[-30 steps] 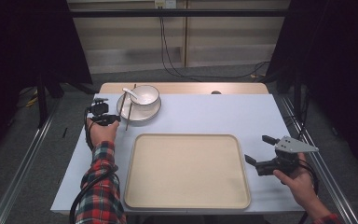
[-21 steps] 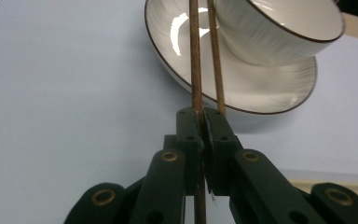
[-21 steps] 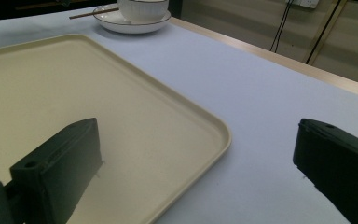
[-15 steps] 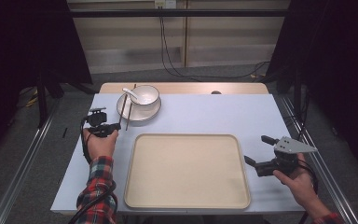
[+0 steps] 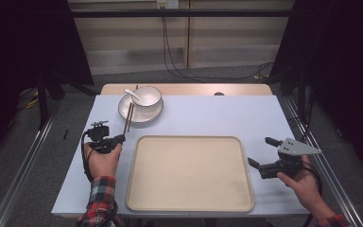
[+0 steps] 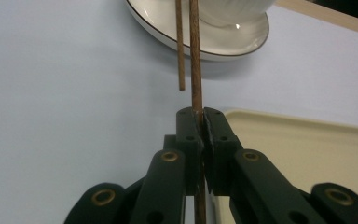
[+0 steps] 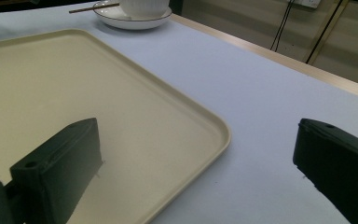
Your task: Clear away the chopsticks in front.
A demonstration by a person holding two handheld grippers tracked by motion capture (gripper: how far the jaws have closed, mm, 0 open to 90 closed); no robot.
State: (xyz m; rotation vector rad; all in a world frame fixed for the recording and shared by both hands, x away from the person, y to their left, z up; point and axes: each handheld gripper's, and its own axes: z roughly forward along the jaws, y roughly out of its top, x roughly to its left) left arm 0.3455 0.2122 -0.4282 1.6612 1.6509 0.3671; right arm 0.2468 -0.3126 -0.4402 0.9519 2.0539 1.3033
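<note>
A white bowl (image 5: pixel 147 97) with a spoon (image 5: pixel 132 93) sits on a white plate (image 5: pixel 139 115) at the table's far left. Two brown chopsticks (image 5: pixel 128 118) lean over the plate's near rim. My left gripper (image 5: pixel 118 138) is just in front of the plate, left of the beige tray (image 5: pixel 189 172). In the left gripper view it (image 6: pixel 200 114) is shut on one chopstick (image 6: pixel 195 56); the second chopstick (image 6: pixel 179 46) lies loose beside it, its end off the plate (image 6: pixel 242 42). My right gripper (image 5: pixel 261 151) hovers open at the tray's right edge, nothing between its jaws (image 7: pixel 198 154).
The large beige tray (image 7: pixel 74 84) fills the near middle of the pale blue table (image 5: pixel 217 116). A wooden strip (image 5: pixel 189 89) runs along the far edge. Dark curtains and cables stand beyond the table.
My left gripper has drawn back from the plate toward the near side, with the chopstick in its jaws. The right gripper has stayed put.
</note>
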